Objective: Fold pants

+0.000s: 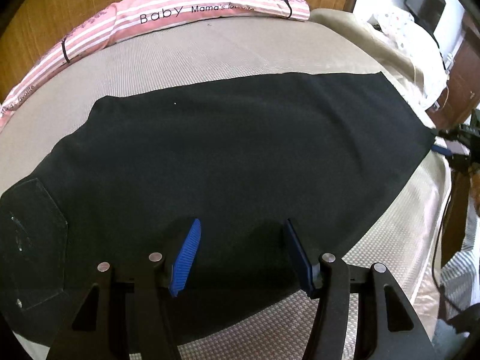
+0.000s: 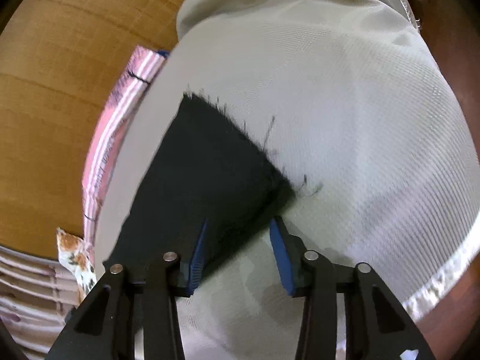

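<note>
Black pants are seen spread flat across a beige mattress, running from a stitched back pocket at 8 o'clock in the left wrist view to the leg hem at 3 o'clock. A pink striped pillow is laid along the wooden headboard at 12 o'clock. The left gripper is held over the near edge of the fabric, its blue-padded jaws parted, nothing clamped between them. In the blurred right wrist view, the right gripper is poised at the frayed hem corner, jaws apart; no pinch on the cloth is visible.
</note>
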